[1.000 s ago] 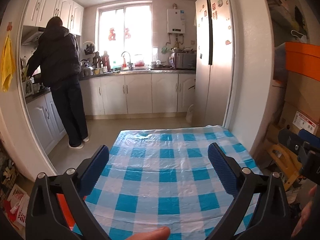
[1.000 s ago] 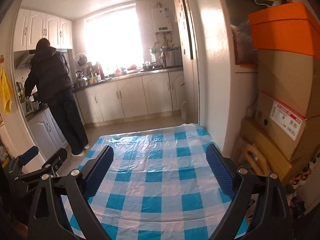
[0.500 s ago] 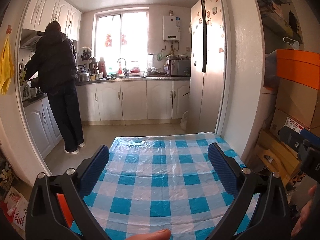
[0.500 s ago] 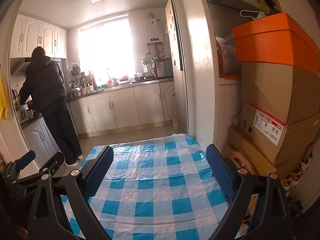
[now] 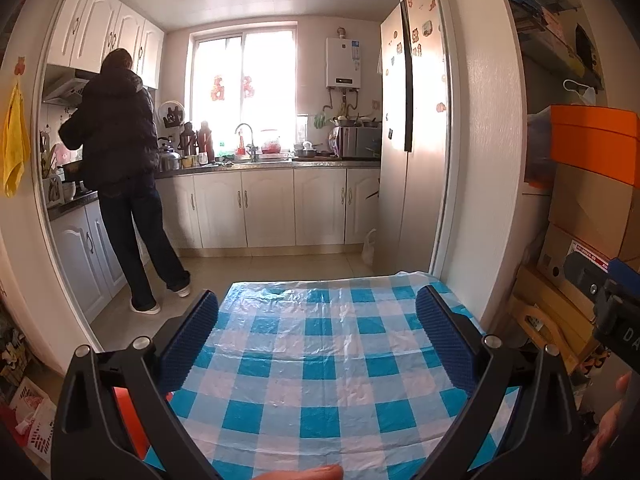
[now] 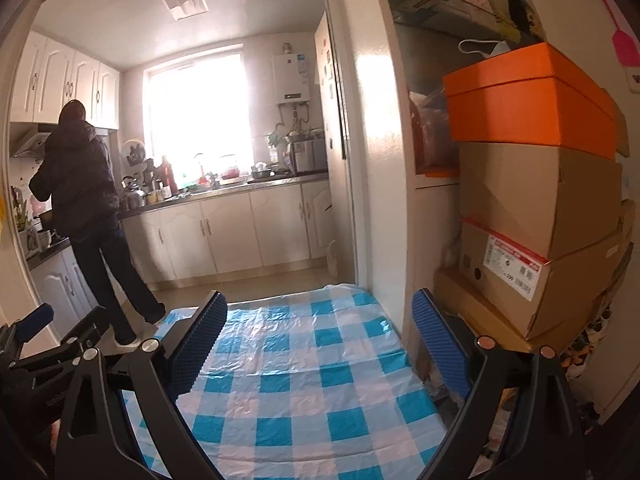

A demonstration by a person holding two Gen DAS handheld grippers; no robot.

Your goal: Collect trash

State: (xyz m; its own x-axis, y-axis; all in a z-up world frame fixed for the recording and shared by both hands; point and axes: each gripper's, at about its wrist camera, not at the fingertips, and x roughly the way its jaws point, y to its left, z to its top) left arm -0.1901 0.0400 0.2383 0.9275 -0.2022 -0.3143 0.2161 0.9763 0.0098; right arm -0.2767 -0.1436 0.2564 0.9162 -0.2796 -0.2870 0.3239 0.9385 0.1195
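Well, my left tongs (image 5: 316, 320) and right tongs (image 6: 318, 322) both hang released, pads spread wide and empty, over the surface (image 5: 320, 360) with its blue-checked plastic cover. I see no trash on it in either view. Its far edge ends just short of the kitchen floor (image 5: 260, 268); its right edge runs beside a white wall (image 6: 380, 200). The right view shows stacked cardboard boxes (image 6: 540, 208) close by; the left view shows more of the person (image 5: 116, 160) at the counter.
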